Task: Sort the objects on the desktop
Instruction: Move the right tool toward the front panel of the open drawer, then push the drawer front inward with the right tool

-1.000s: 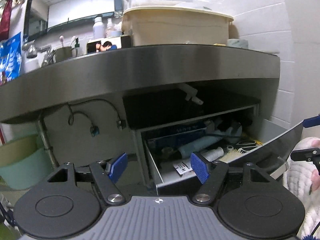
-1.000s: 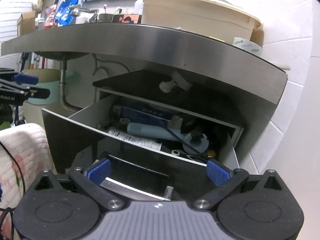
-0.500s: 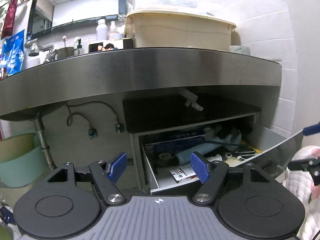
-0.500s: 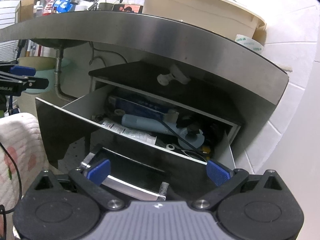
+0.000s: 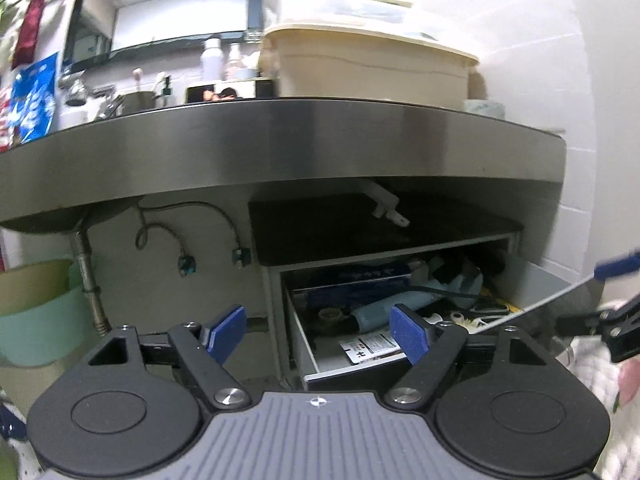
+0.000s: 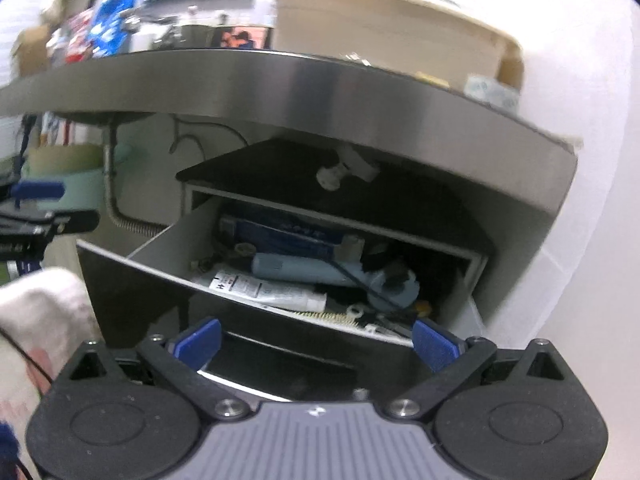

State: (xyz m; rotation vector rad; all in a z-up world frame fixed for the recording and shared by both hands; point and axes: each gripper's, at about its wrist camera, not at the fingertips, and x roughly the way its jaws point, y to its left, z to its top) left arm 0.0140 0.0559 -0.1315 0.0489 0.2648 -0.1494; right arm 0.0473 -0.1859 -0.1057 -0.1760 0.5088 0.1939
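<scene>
The cluttered white pull-out drawer [image 6: 168, 240] stood open under the steel bench [image 5: 320, 140]. The left gripper [image 5: 320, 330], fingers just widened, and the right gripper [image 6: 316, 340], fingers just narrowed, were held apart and empty.

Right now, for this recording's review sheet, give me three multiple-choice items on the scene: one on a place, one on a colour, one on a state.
1. Where is the pale blue tube?
A. on the counter
B. in the drawer
C. in the green basin

2. What colour are the pads on the left gripper?
A. blue
B. red
C. yellow

3. What state is the drawer in?
A. shut
B. pulled open
C. taken out and on the floor

Answers:
1. B, it lies among the clutter inside the drawer, above a white tube.
2. A, both pads show blue against the black arms.
3. B, its dark front stands forward of the cabinet and its contents show.
</scene>
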